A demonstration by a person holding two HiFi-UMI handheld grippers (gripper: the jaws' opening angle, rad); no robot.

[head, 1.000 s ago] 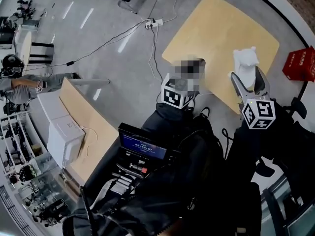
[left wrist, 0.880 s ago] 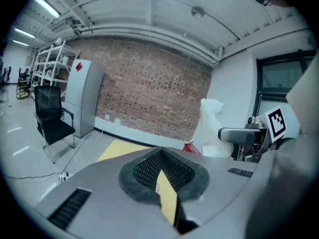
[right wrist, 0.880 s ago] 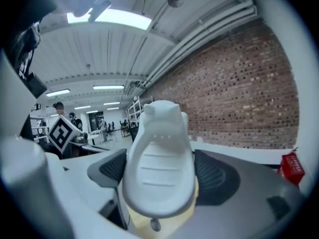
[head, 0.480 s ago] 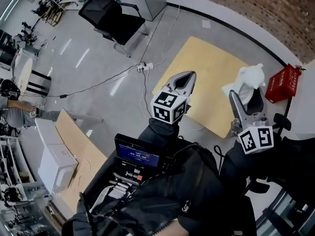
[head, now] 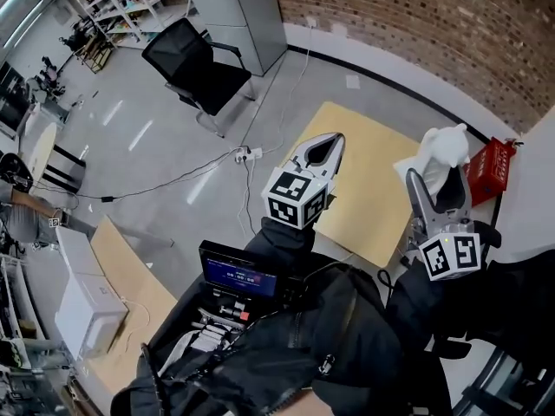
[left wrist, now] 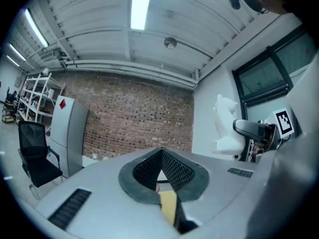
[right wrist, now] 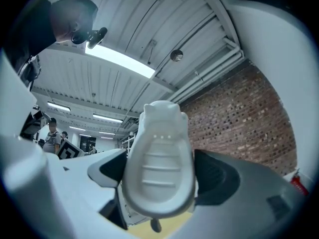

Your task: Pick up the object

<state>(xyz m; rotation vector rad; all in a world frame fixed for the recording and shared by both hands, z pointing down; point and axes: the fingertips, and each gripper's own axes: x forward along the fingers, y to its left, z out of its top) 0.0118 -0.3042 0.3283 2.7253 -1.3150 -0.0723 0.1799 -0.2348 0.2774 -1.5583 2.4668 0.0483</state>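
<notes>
White figurine (head: 445,148) pinched in the right gripper (head: 436,183) over the wooden table (head: 368,199); left gripper (head: 321,148), also over it, pressed together, empty.

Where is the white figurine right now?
The white figurine is at the head view's right, clamped in the right gripper, over the wooden table's right corner beside the red box.
</notes>
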